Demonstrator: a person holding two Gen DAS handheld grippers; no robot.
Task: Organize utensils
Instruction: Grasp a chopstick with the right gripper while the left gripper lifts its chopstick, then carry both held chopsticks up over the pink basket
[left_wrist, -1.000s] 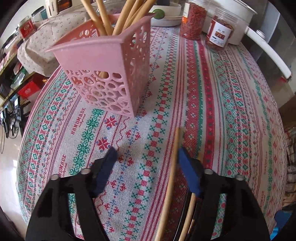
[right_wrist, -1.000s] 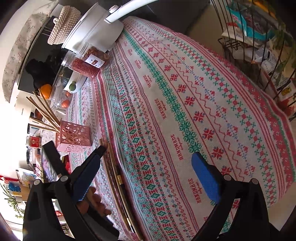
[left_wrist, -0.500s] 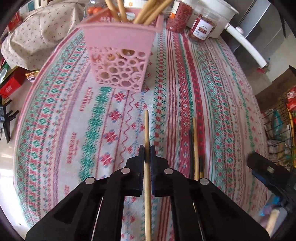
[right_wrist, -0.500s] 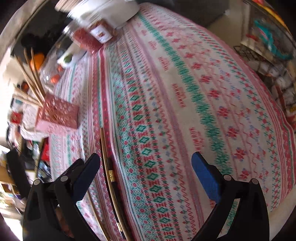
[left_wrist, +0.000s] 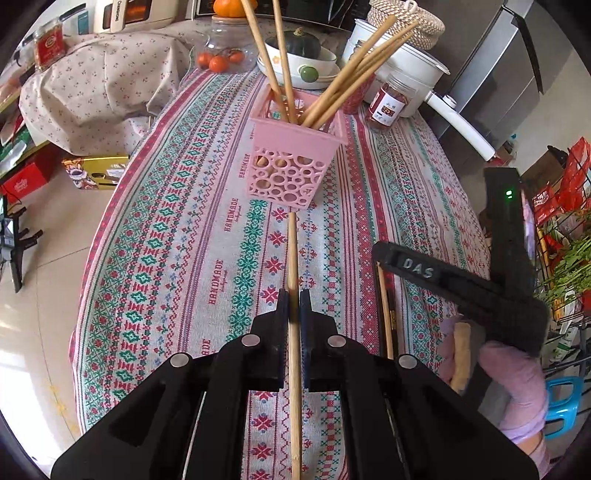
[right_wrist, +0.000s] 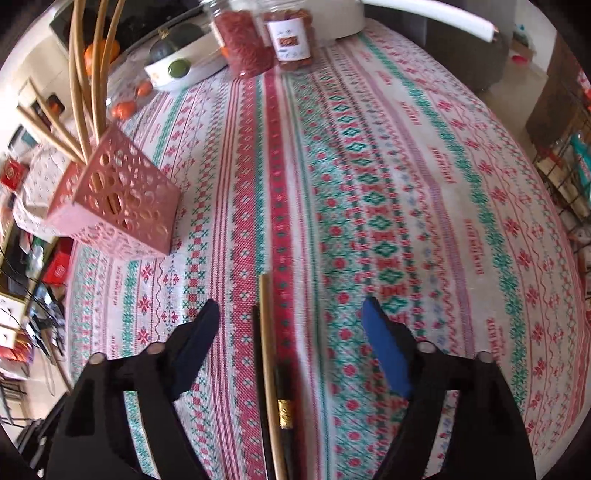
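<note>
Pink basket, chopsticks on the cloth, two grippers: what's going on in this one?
A person is sorting chopsticks into the pink basket. The left gripper is shut on one wooden chopstick, pointed toward the basket, which already holds several. The right gripper is over the chopsticks on the tablecloth, jaws closing around them but not yet touching.

A lived-in home kitchen: patterned tablecloth (left_wrist: 177, 236), white electric pot (left_wrist: 410, 70), fridge (left_wrist: 517, 74), snack jars (right_wrist: 291, 37) along the table's far edge.
</note>
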